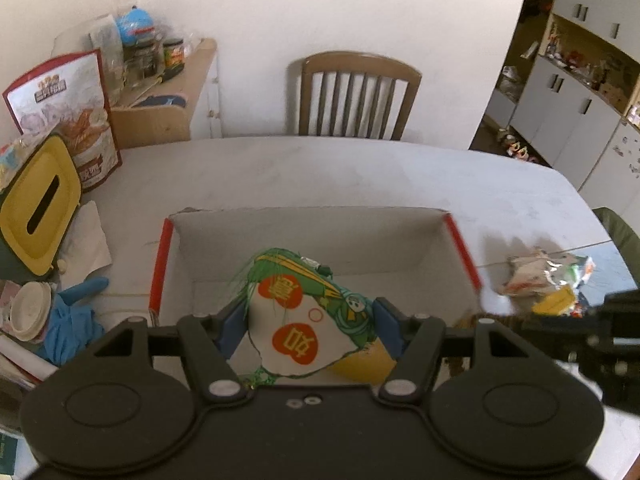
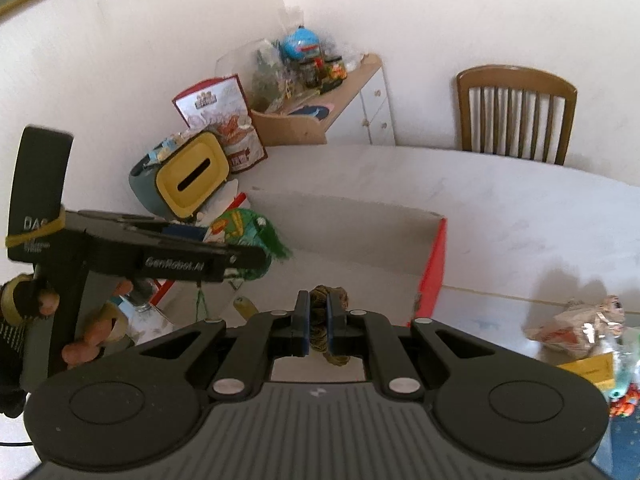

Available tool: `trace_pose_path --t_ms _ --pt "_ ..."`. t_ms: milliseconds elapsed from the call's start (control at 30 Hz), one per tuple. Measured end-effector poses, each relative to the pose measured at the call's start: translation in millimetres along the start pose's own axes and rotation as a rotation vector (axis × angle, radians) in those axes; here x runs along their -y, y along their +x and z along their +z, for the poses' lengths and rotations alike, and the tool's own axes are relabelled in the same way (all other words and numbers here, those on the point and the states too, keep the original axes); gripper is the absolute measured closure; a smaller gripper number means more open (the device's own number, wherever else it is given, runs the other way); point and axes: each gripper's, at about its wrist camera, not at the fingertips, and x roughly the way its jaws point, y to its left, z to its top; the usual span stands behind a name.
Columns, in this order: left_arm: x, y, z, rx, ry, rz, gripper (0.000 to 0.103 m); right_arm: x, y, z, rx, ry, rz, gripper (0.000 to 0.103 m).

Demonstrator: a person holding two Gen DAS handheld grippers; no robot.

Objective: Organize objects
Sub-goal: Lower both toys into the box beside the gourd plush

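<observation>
My left gripper [image 1: 310,312] is shut on a green and white snack packet [image 1: 304,320] with orange hearts, its blue pads [image 1: 234,324] pressing both sides. It hangs over an open cardboard box [image 1: 304,236] with red edges, above a yellow item [image 1: 360,366] lying inside. In the right wrist view, my right gripper [image 2: 319,300] is shut on a small brown knobbly thing [image 2: 332,296] above the box's [image 2: 434,264] near side. The left gripper [image 2: 224,240] with the packet [image 2: 244,228] shows there at the left, held by a hand [image 2: 92,332].
A pile of crumpled snack packets [image 1: 548,280] lies on the table right of the box. At the left stand a yellow-lidded tissue box [image 1: 40,208], a red-bordered snack bag [image 1: 68,120], a blue glove [image 1: 68,320] and cups. A wooden chair [image 1: 356,92] stands behind the table.
</observation>
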Motion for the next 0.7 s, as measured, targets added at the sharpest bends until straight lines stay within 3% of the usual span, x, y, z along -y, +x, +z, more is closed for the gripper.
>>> trace_pose_path --t_ms 433,700 --pt "-21.2 58.8 4.8 -0.102 0.042 0.084 0.037 -33.7 75.5 -2.6 -0.123 -0.056 0.057 0.096" --pt "-20.7 82.3 2.3 -0.178 0.095 0.085 0.037 -41.1 110.4 -13.3 -0.204 -0.110 0.020 0.096"
